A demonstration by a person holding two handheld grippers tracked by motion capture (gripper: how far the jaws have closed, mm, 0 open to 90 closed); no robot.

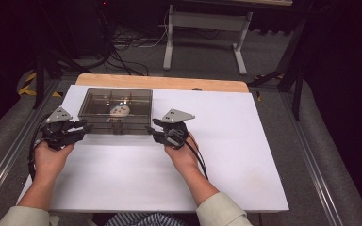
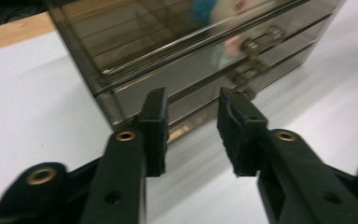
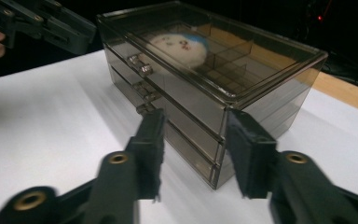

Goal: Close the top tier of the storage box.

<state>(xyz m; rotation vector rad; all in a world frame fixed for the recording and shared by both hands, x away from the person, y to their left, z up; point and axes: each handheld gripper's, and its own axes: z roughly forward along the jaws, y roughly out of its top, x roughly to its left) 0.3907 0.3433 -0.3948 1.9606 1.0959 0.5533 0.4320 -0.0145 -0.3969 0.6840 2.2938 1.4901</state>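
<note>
Sitting at the white table's far left, the smoky transparent plastic drawer box looks rigid, slick and light; both the left gripper and right gripper stand part-open, empty, flanking its front corners, the likeliest holds.

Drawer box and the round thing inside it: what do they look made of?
Drawer box: looks like smoked clear plastic, probably acrylic, glossy; you see through the walls to the dividers, and the lid reflects light. Drawer pulls: shiny, metal or plated, cannot tell which. Round toy: likely soft plush, matte white with a blue patch; blurred, so uncertain.
</note>
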